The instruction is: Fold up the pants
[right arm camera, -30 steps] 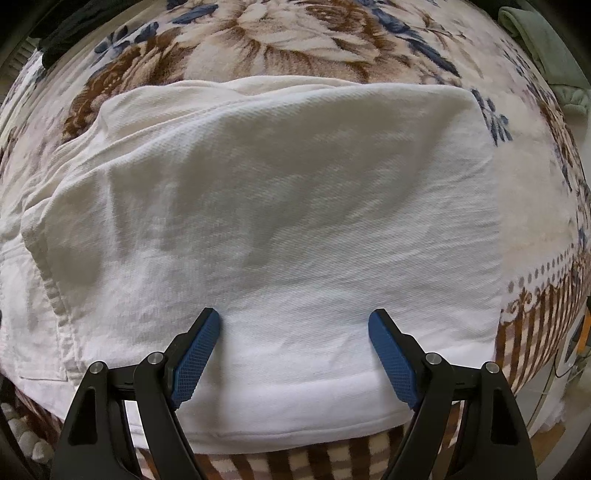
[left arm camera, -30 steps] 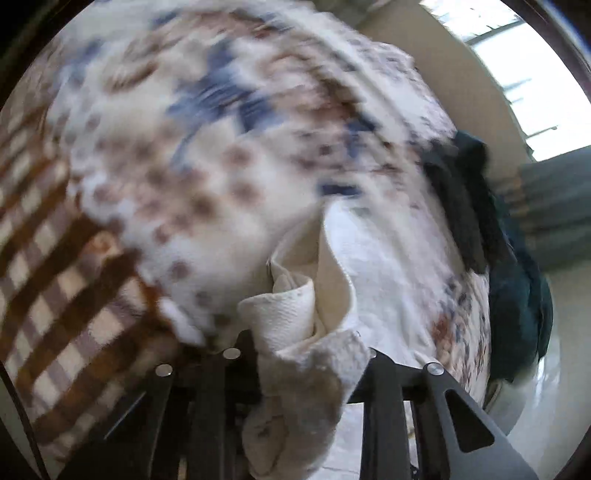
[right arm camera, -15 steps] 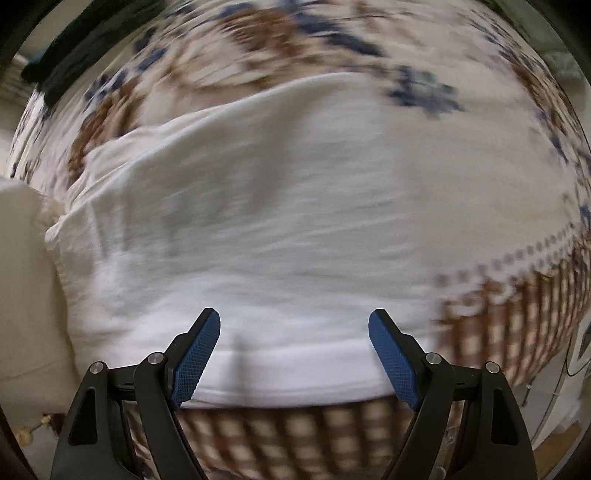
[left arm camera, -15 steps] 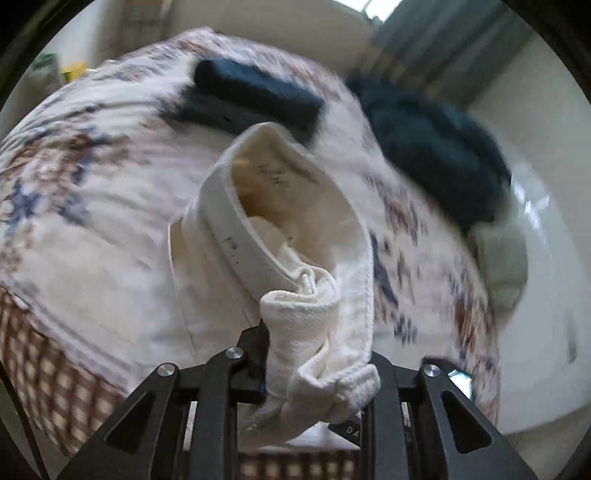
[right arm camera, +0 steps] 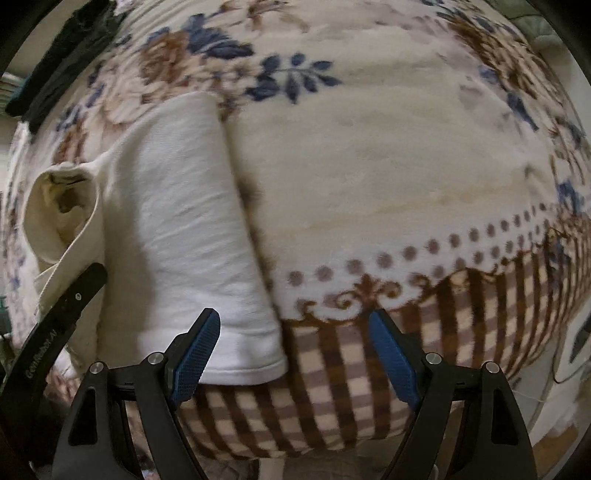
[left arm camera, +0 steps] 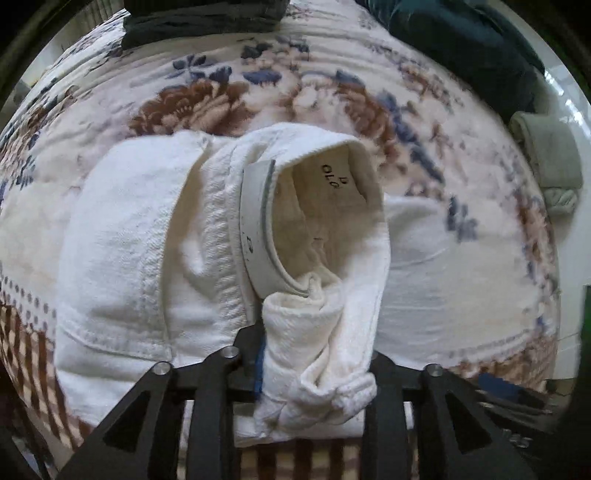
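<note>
A floral fleece blanket [right arm camera: 388, 177], checked brown along its near border, covered the surface and served as the landmark. Nearest, at that checked border, the right gripper [right arm camera: 291, 354] pointed down with its blue pads spread wide and nothing between them; its left pad overlapped the hem of the white pants [left arm camera: 122, 236], its right pad hung over bare blanket. The left gripper [left arm camera: 314, 365] had a bunched wad of the pants' fabric between its jaws, which were opening, apparently releasing it.

The pants lay near the checked border as a compact stack, waistband gaping upward, so the folding looked mostly done; flattening that raised end seemed left. Inside the waistband, black marks read roughly "OLO". The left gripper's arm carried small pale lettering, too blurred to read. Farther back, dark garments [left arm camera: 207, 14] sat at the blanket's far edge.
</note>
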Tool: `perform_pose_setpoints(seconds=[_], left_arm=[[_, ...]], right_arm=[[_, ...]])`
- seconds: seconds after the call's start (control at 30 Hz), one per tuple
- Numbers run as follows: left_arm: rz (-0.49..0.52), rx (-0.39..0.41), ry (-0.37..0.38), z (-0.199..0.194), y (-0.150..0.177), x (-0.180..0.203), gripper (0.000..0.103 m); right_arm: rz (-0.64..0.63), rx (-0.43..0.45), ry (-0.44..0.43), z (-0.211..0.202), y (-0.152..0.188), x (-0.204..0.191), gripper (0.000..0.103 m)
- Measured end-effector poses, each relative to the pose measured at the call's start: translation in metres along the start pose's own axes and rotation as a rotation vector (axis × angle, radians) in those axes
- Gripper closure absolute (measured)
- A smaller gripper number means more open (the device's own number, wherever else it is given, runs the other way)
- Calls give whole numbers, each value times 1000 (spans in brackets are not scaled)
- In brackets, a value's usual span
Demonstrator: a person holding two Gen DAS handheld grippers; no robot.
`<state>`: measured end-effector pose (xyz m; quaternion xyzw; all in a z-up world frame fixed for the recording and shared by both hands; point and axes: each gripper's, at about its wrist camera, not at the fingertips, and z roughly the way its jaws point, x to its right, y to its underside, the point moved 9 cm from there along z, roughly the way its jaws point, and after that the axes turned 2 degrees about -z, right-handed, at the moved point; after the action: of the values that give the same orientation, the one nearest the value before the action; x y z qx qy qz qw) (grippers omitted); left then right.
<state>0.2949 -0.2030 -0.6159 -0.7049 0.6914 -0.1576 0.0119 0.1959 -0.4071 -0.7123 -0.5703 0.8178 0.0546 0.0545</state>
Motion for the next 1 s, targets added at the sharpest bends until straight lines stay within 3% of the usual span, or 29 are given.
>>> perform_pose_setpoints(seconds=[0.03,0.07,0.1,0.13,0.3,0.43,0.5,0.63,0.73,0.77,0.83,0.87,0.9,1.0], left_arm=[[-20,12,35,-7,-4,1,62],[-45,31,60,-22,-7,-1,41],[-64,48,75,-32,-9,-4,13],[-82,75,89,-46,-11,-8,6],[-105,148,-4,-92,-20,-50,4],[-155,144,-109,-91,-22,-107,4],[-169,112,-166,-81,-19,-132,4],[-218,51,-204,-58,-10,-173,4],[-249,17,-214,-48,-2,-192,4],[-258,11,-210,-46,0,-196,4],[-277,0,-205,-43,4,-202,4],[-281,-2,-205,-42,5,-202,4],[-282,-4,-207,-41,7,-203,4],[-280,-9,-191,-41,7,-199,4]], right_arm=[[-6,2,-27,-4,2,-6,18],[-12,3,-51,-8,1,-8,18],[-16,6,-78,-11,1,-12,18],[-15,9,-105,-15,-1,-18,18],[20,31,-303,-41,-29,-44,18],[-57,39,-408,-45,-42,-80,17],[-123,-7,-465,-31,-43,-104,16],[-156,-99,-448,19,-56,-130,13],[-131,-87,-487,26,-60,-138,13],[-123,-70,-564,17,-61,-144,26],[-152,-58,-616,7,-57,-156,31],[-181,-40,-595,5,-55,-159,31],[-200,-27,-573,7,-53,-160,37],[-181,-15,-484,20,-55,-154,72]])
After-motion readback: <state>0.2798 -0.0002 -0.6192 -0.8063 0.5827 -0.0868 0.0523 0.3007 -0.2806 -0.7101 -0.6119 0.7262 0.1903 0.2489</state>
